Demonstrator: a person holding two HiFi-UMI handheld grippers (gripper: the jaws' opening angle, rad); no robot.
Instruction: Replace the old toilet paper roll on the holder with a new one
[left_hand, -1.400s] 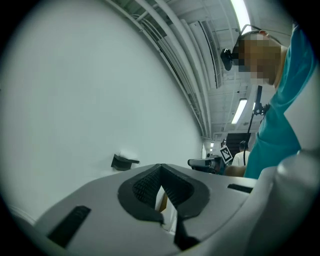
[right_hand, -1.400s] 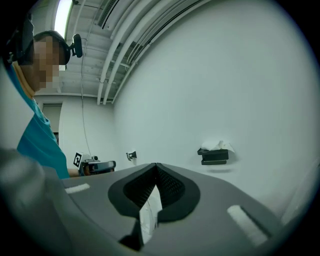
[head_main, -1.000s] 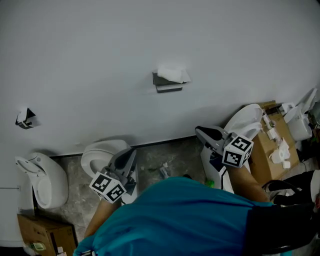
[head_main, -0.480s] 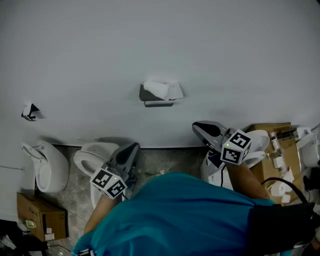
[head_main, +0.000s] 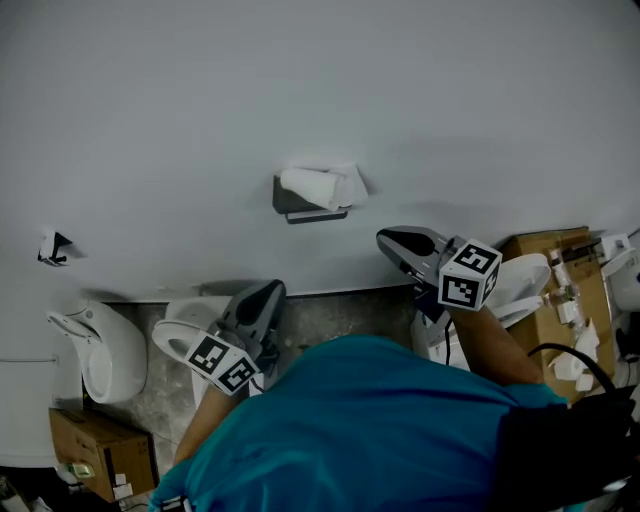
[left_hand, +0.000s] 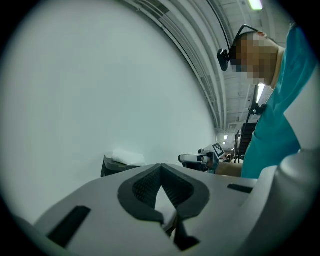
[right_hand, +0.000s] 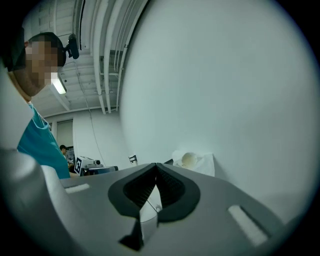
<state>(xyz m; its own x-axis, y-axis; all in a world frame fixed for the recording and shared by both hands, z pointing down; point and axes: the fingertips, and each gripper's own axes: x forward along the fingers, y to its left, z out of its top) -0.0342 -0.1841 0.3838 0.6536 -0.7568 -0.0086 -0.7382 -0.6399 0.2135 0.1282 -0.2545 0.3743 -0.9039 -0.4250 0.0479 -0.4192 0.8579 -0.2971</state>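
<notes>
White old roll (head_main: 320, 186) sits in the holder (head_main: 286, 203) at the wall's middle. The left gripper (head_main: 267, 293) and right gripper (head_main: 388, 238), both closed and empty, have come nearer to it; I judge removal not yet started.

One holder (head_main: 290, 208) is fixed to the wall, and it carries one toilet paper roll (head_main: 322, 186). There are two grippers, the left gripper (head_main: 270, 292) and the right gripper (head_main: 388, 238). Each bears one marker cube, so there are two: the left cube (head_main: 220, 362) and the right cube (head_main: 468, 276). Three white toilets can be counted on the floor (head_main: 325, 320): the far-left toilet (head_main: 100, 352), the middle toilet (head_main: 180, 338) and the right-hand toilet (head_main: 515, 285). There are two cardboard boxes, the lower-left box (head_main: 95, 460) and the right-hand box (head_main: 545, 246). One small dark bracket (head_main: 52, 245) sits on the wall. One person in a teal top (head_main: 350, 430) is seen.
</notes>
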